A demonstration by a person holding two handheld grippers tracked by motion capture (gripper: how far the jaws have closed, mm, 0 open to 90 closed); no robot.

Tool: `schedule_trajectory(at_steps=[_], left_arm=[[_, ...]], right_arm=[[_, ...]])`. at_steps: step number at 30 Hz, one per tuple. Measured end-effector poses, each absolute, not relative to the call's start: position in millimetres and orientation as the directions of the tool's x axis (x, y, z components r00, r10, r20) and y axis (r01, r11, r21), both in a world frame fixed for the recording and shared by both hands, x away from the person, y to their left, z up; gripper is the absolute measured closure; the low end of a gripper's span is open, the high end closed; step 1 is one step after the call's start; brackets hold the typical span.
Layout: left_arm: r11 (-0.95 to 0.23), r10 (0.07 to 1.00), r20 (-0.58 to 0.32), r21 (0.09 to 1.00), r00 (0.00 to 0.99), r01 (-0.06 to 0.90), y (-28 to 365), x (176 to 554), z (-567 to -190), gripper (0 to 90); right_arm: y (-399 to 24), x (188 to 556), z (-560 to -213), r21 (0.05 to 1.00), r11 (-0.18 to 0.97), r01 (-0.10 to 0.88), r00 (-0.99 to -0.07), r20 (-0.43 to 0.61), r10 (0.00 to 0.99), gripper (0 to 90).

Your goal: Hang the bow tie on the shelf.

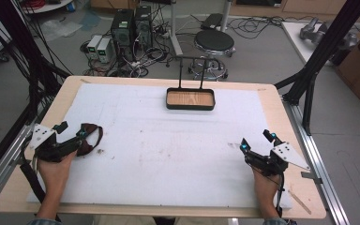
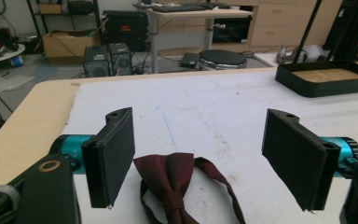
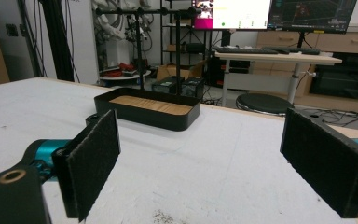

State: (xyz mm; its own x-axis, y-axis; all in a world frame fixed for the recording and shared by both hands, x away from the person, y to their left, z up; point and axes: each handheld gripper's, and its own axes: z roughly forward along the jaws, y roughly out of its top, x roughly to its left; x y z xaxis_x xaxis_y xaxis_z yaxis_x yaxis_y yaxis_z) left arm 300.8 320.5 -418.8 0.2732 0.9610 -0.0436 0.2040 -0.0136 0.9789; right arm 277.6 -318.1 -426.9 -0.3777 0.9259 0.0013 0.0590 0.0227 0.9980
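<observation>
I am hovering my spread left claw [image 2: 198, 161] over the limp, light maroon satin bow tie [image 2: 172, 179] at the frame's lower middle, judging its centre knot the best grip.

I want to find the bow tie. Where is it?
The dark red bow tie lies on the white mat at the table's left side, between the open left tongs, far from the black tray.
</observation>
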Motion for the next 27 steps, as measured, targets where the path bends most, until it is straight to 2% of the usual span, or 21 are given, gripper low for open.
schedule_trajectory(at_steps=[13, 16, 27], left_arm=[[-0.022, 0.976, -0.057, 0.934, 0.21, 0.357, 322.1, 317.9, -431.7, 29.5], [-0.033, 0.978, -0.051, 0.92, 0.202, 0.391, 321.2, 320.6, -434.4, 34.4], [-0.082, 0.978, -0.025, 0.867, 0.207, 0.492, 314.9, 328.9, -443.4, 42.9]], right_arm=[[-317.7, 278.2, -427.2, 0.998, 0.029, 0.064, -0.378, -0.003, 0.926, 11.0], [-317.6, 278.4, -427.3, 0.998, 0.029, 0.064, -0.378, -0.003, 0.926, 11.0], [-317.7, 278.8, -427.6, 0.997, 0.027, 0.069, -0.38, 0.001, 0.925, 11.0]])
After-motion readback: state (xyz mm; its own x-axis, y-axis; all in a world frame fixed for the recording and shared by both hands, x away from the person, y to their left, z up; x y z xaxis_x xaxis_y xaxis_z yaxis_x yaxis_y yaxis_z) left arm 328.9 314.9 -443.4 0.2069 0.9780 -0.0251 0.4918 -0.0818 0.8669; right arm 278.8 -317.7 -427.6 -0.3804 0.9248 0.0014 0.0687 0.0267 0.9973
